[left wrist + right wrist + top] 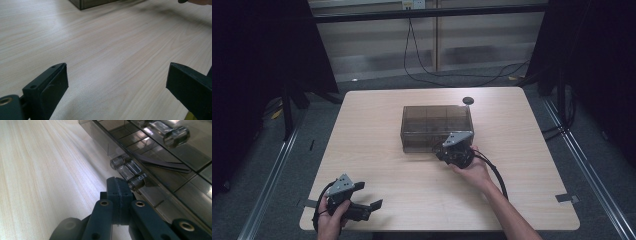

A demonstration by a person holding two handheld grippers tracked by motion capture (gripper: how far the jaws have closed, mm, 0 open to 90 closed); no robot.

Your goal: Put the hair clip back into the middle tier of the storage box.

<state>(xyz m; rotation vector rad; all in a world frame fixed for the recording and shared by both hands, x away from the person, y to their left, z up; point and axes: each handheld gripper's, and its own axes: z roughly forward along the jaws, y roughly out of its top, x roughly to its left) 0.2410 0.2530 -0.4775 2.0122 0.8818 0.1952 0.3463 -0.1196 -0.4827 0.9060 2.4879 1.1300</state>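
A smoky see-through compartment box (437, 125) with its lid down stands in the middle of the table. My right gripper (443, 150) is at its near right front, held in a hand. In the right gripper view its jaws (117, 185) are pressed together with nothing between them, and their tip rests just beside a clear cylindrical latch (127, 171) on the box's front edge. A second latch (172, 133) lies farther along. My left gripper (371, 194) sits near the table's front left corner, open; bare wood lies between its jaws (117, 72).
A thin black toothed strip (162, 163) lies in one compartment under the lid. A small black round object (468, 100) sits behind the box near the far edge. The box's corner (85, 3) is far ahead of the left gripper. Cables trail on the floor beyond.
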